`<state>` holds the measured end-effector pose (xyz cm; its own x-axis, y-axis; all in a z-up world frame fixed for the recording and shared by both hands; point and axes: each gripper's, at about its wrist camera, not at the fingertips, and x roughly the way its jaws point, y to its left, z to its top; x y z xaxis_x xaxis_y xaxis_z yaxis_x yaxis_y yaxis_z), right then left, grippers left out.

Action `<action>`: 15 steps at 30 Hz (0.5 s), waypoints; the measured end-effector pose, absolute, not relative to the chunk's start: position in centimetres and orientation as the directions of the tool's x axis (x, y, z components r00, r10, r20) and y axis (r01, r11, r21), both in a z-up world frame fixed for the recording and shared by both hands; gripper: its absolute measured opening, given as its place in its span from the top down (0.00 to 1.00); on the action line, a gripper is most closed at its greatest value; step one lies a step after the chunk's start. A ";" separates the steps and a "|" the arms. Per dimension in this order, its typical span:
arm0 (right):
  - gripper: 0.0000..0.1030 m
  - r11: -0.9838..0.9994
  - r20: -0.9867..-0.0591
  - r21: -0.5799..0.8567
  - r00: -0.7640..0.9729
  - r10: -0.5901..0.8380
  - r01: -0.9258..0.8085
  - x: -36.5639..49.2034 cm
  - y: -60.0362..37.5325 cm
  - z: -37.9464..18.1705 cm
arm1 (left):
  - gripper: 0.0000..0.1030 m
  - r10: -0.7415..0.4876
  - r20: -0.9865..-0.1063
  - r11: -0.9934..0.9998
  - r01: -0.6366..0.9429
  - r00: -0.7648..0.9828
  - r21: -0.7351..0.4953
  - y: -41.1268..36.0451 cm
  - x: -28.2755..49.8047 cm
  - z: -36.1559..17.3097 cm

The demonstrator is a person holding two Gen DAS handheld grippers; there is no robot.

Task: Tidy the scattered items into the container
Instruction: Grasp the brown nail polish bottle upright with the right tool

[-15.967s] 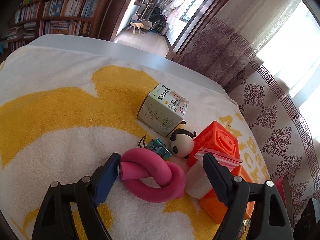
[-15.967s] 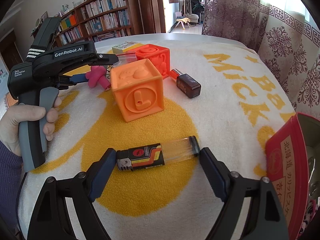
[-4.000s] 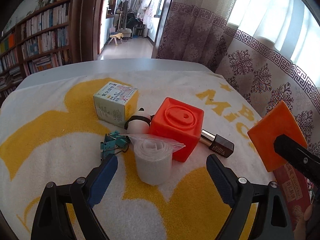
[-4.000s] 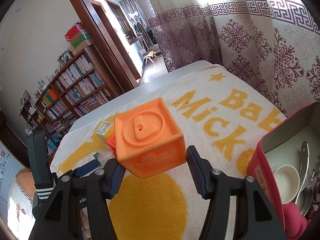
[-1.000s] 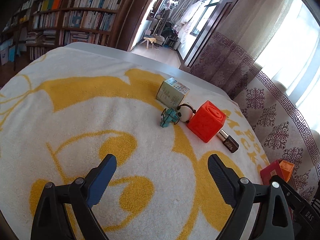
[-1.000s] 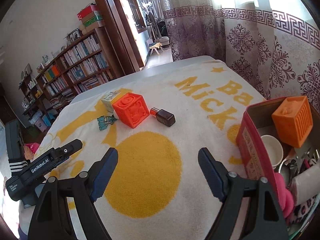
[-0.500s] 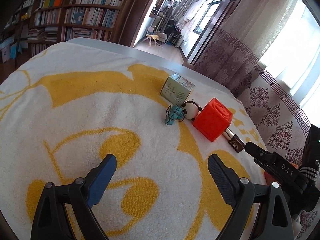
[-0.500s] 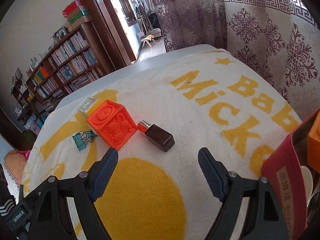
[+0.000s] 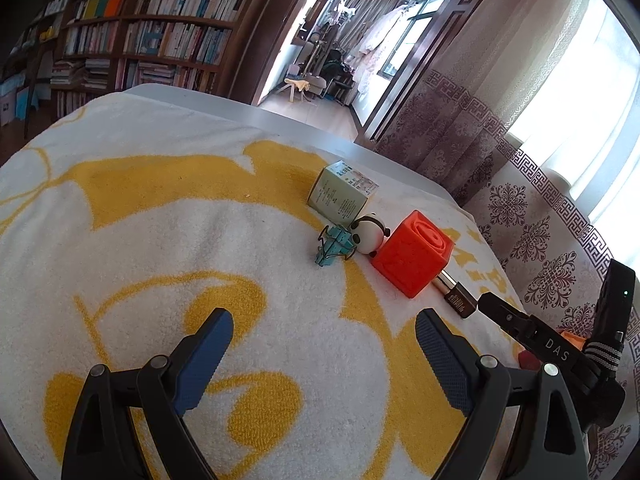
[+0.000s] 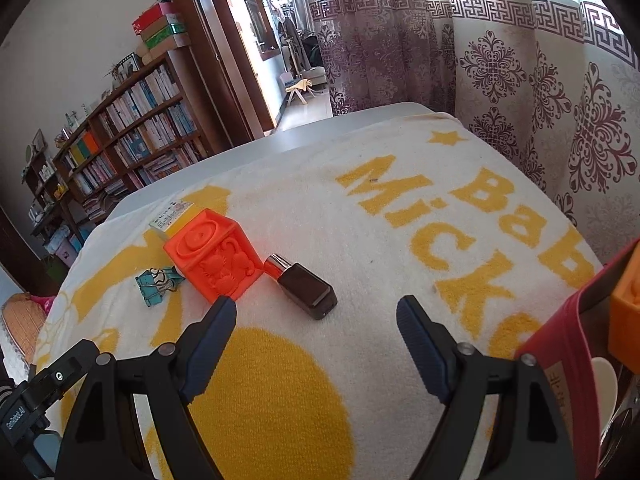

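Red tin container [image 10: 560,344]: at the worktop's right edge, an orange block [image 10: 626,312] inside.
Red-orange toy cube [image 10: 214,260]: mid-towel, touching the dark little bottle [image 10: 306,290].
Left gripper [image 9: 324,344]: spread wide, holding nothing.
Right gripper [image 10: 316,324]: spread wide, holding nothing.

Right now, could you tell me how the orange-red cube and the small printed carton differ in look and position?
The orange-red cube is bright moulded plastic with raised relief; the printed carton is pale card covered in text. The cube touches the dark bottle, while the carton lies farther back, beside the panda toy. The cube looks larger. Both are boxy and rest on the towel.
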<state>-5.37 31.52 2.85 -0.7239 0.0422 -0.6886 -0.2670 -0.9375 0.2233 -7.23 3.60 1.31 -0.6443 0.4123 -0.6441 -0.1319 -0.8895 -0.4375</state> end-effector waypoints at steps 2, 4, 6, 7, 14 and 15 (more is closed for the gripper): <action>0.22 -0.944 -0.689 0.219 -0.724 0.031 -0.248 -5.5 31.2 2.9 | 0.09 0.412 -0.646 -0.888 -0.127 -0.642 -0.441 3.5 -7.3 1.2; 0.29 -0.948 -0.698 0.220 -0.716 0.013 -0.232 -5.7 31.1 2.7 | 0.09 0.412 -0.648 -0.888 -0.124 -0.641 -0.443 3.5 -7.3 1.2; 0.41 -0.945 -0.709 0.238 -0.705 -0.012 -0.223 -5.9 31.2 2.3 | 0.09 0.415 -0.650 -0.888 -0.128 -0.636 -0.442 3.7 -7.3 1.2; 0.44 -0.941 -0.715 0.249 -0.699 -0.021 -0.227 -5.9 31.5 2.1 | 0.09 0.418 -0.651 -0.888 -0.133 -0.633 -0.441 3.8 -7.3 1.2; 0.49 -0.951 -0.759 0.202 -0.651 0.000 -0.236 -7.5 32.2 2.2 | 0.09 0.435 -0.659 -0.883 -0.146 -0.614 -0.446 4.0 -7.2 1.2; 0.49 -0.955 -0.770 0.198 -0.638 -0.012 -0.221 -8.0 32.0 2.0 | 0.09 0.431 -0.660 -0.884 -0.141 -0.616 -0.446 3.9 -7.1 1.2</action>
<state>-7.96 31.96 2.02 -0.6382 -0.0116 -0.7698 -0.2212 -0.9549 0.1978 -7.14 3.90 1.21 -0.6156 0.4312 -0.6597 -0.1408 -0.8838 -0.4462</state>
